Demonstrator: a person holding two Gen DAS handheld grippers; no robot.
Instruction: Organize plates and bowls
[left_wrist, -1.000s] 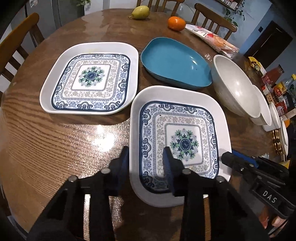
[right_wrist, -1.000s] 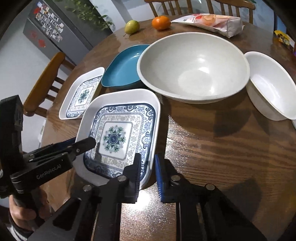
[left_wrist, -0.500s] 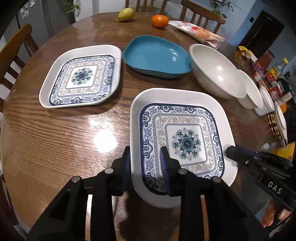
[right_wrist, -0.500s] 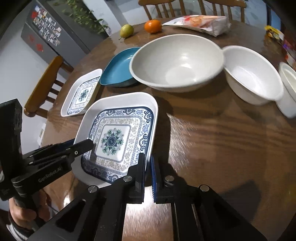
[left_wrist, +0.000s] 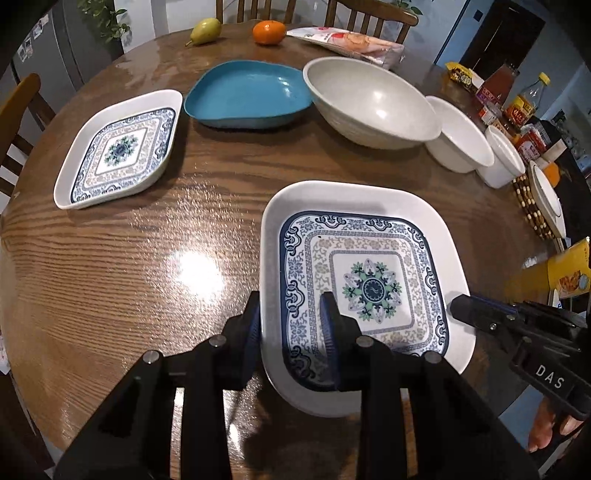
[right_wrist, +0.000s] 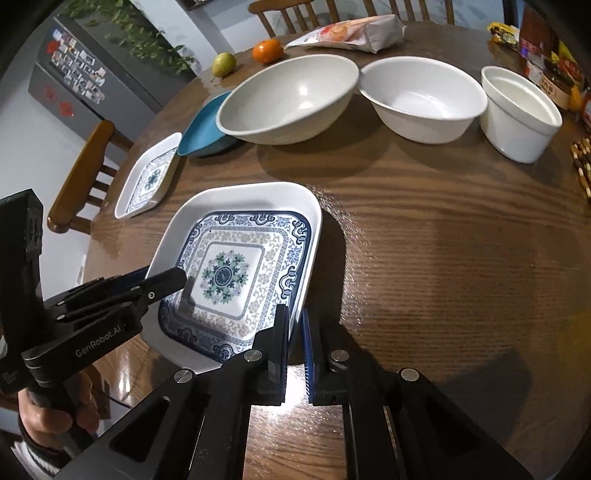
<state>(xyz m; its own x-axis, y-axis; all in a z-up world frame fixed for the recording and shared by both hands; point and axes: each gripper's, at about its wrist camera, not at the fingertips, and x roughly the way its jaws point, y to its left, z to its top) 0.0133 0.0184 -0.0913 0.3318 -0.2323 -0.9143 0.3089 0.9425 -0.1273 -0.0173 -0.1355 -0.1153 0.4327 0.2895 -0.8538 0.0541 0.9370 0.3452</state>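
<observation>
From the left wrist camera, the left gripper (left_wrist: 291, 317) has its black jaws clamped on the left rim of a square white plate (left_wrist: 364, 280) with rounded corners and a glossy blue, green and tan floral pattern; one jaw sits outside the rim, the other inside. The plate is above the near part of a round, shiny wood-grain table (left_wrist: 122, 266). At the plate's right rim is the right gripper (left_wrist: 476, 314), its body printed "DAS". Farther back lie a matching patterned plate (left_wrist: 122, 147), a blue dish (left_wrist: 251, 92), a large off-white bowl (left_wrist: 373, 103) and smaller white bowls (left_wrist: 461, 136). From the right wrist camera, the right gripper (right_wrist: 295, 328) is closed on the plate's (right_wrist: 236, 269) right edge, the rim pinched between its jaws. The left gripper (right_wrist: 162, 280), marked "GenRobot.AI", grips the opposite edge, held by a hand (right_wrist: 55, 410). The plate looks tilted, its near corner raised off the table (right_wrist: 461, 258).
</observation>
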